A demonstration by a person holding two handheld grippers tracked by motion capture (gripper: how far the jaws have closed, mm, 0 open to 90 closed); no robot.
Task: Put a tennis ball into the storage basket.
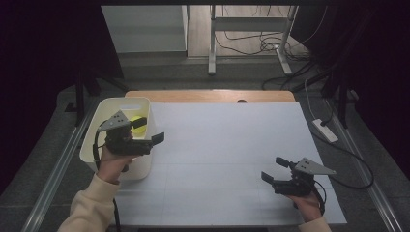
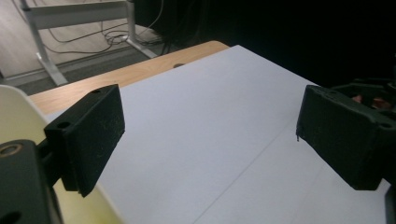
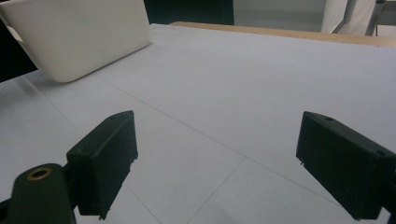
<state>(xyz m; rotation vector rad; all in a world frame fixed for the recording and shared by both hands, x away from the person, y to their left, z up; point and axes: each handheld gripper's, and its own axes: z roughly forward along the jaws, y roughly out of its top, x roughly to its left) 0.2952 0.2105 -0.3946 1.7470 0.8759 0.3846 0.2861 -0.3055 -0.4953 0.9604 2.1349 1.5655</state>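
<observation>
Claws stood apart at opposite ends of the white desk (image 1: 227, 159). The left claw (image 1: 149, 129) hung over the right-hand rim of a cream plastic bin (image 1: 102, 112), which sat at the desk's left edge. Its jaws were spread wide with nothing between them; in the left gripper view (image 2: 205, 140) only bare desk surface lay in the gap, and the bin's pale rim showed at the lower left. Inside the bin, just behind that claw's grey top plate, lay a yellow-green object (image 1: 139, 123) that looked like a ball, though the gripper hid part of it.

The right claw (image 1: 274, 169) rested low near the desk's front right corner, well apart from the bin and pointing toward it. Its jaws were also wide open and held nothing. In the right gripper view (image 3: 215, 163) the bin's outer wall (image 3: 79, 37) stood far beyond the jaws, at the upper left.
</observation>
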